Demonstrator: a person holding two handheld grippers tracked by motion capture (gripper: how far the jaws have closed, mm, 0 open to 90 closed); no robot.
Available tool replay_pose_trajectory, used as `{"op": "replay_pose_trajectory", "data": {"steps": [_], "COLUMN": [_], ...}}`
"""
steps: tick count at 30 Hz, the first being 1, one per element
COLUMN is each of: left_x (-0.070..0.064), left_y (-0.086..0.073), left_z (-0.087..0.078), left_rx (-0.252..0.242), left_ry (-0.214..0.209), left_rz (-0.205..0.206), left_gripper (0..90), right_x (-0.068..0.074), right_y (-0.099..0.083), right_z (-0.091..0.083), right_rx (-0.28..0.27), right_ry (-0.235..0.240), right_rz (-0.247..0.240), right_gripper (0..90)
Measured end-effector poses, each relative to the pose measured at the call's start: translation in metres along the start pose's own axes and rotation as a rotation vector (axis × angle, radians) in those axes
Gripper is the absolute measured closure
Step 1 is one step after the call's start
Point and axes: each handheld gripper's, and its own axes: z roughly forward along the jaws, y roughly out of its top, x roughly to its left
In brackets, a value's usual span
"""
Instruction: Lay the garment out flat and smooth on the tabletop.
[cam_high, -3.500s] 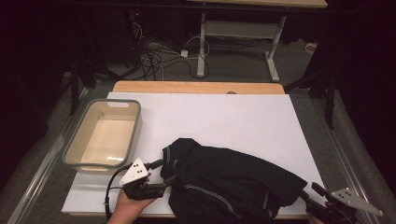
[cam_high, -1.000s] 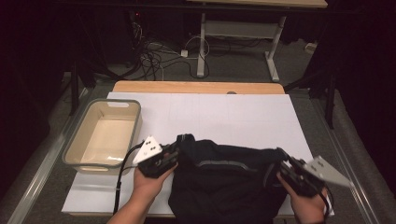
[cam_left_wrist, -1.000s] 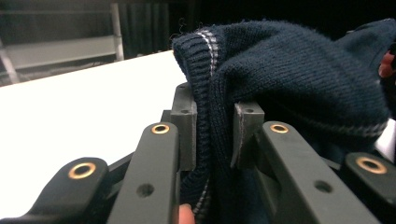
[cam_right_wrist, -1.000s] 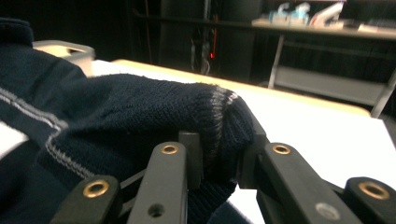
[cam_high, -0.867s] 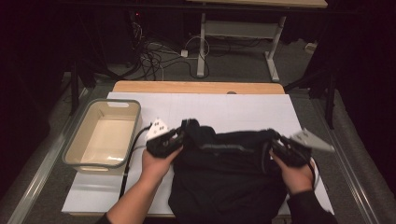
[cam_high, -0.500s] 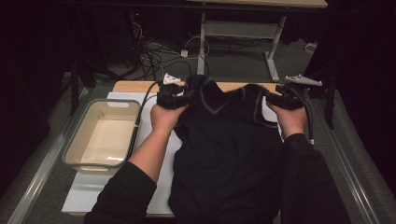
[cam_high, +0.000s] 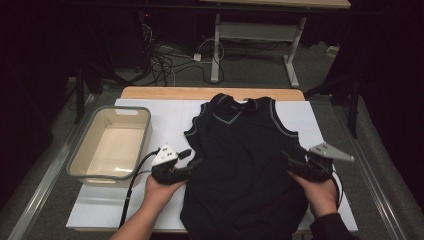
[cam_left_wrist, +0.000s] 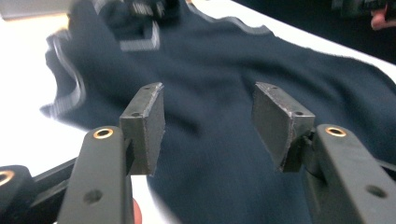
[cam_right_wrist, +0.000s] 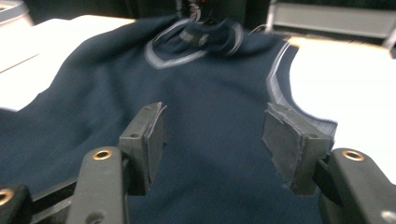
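While we look down from the high view, we see a dark sleeveless top (cam_high: 245, 165) spread flat on the white worktop (cam_high: 170, 112), its V-neck pointing to the far edge and its hem lying at the near edge. Pale trim runs round the neck and both armholes. Our left hand-held gripper (cam_high: 186, 161) sits at the left side of the top, roughly level with its waist, its tips at the edge of the cloth. Our right hand-held gripper (cam_high: 290, 161) sits at the right side, at about the same level, so the top lies between the two.

Along the left gripper view, we see the left hand-held gripper (cam_left_wrist: 208, 121) with its jaws standing wide apart and nothing between them; the dark cloth (cam_left_wrist: 261, 79) lies beyond and beneath, with white worktop showing off to one side. Along the right gripper view, the right hand-held gripper (cam_right_wrist: 212, 135) likewise has its jaws well apart and empty, hovering over the top (cam_right_wrist: 140, 84), with the neck trim ahead and an armhole edge curving past the jaw on that view's right.

A pale plastic tub (cam_high: 82, 155) with a grey rim stands on the worktop to the left of the top, apart from it, just beside our left hand. We see nothing inside the tub. Beyond the worktop, cables (cam_high: 170, 60) lie tangled on the floor.
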Motion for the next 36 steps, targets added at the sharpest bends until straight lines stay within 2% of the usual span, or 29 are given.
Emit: {"op": "replay_pose_trajectory", "data": {"steps": [2,4,6,7,8,9,10,13,15,17,21,24,28,31,32,34,36], "left_x": [-0.003,-0.005,-0.004,-0.002,0.0,0.003,0.003,0.003,0.002,0.002,0.0,0.0,0.001,0.003,0.004,0.006,0.005], "left_y": [-0.014,-0.025,-0.035,-0.038,-0.038,-0.036,-0.034,-0.032,-0.033,-0.032,-0.033,-0.033,-0.034,-0.033,-0.033,-0.033,-0.033], "left_z": [-0.014,-0.025,-0.031,-0.032,-0.032,-0.031,-0.031,-0.027,-0.022,-0.021,-0.02,-0.02,-0.022,-0.021,-0.021,-0.021,-0.021], "left_rx": [0.015,0.022,0.018,0.015,0.017,0.012,0.001,-0.006,0.025,0.036,0.042,0.042,0.021,0.02,0.022,0.019,0.019], "left_ry": [-0.013,-0.018,-0.005,0.007,-0.003,-0.012,-0.008,-0.019,-0.025,-0.038,-0.028,-0.031,-0.048,-0.065,-0.069,-0.079,-0.077], "left_rz": [-0.01,0.003,0.024,0.033,0.02,0.009,0.012,0.044,0.059,0.072,0.088,0.081,0.082,0.067,0.058,0.048,0.052], "left_gripper": [43.0,42.9,42.9,42.9,42.8,38.3,36.0,35.8,31.7,27.1,25.7,22.4,22.4,21.8,18.9,18.5,15.3], "right_x": [0.01,0.019,0.029,0.029,0.032,0.035,0.037,0.04,0.039,0.039,0.04,0.041,0.043,0.045,0.045,0.045,0.043], "right_y": [-0.017,-0.032,-0.049,-0.049,-0.053,-0.056,-0.059,-0.066,-0.07,-0.073,-0.08,-0.085,-0.088,-0.09,-0.09,-0.092,-0.094], "right_z": [-0.012,-0.021,-0.032,-0.032,-0.035,-0.038,-0.04,-0.045,-0.047,-0.048,-0.051,-0.051,-0.053,-0.058,-0.059,-0.062,-0.065], "right_rx": [0.009,0.025,0.041,0.041,0.045,0.049,0.053,0.043,0.021,0.026,0.039,0.059,0.064,0.062,0.06,0.061,0.063], "right_ry": [0.004,0.003,0.017,0.017,0.018,0.024,0.027,0.031,0.042,0.047,0.036,0.034,0.038,0.034,0.032,0.027,0.019], "right_rz": [-0.002,-0.02,-0.029,-0.029,-0.036,-0.046,-0.054,-0.065,-0.055,-0.051,-0.07,-0.087,-0.083,-0.08,-0.083,-0.082,-0.074], "right_gripper": [40.5,39.8,39.8,39.8,39.8,39.8,39.5,38.3,38.3,37.8,37.8,37.7,37.6,37.6,37.6,37.6,37.6]}}
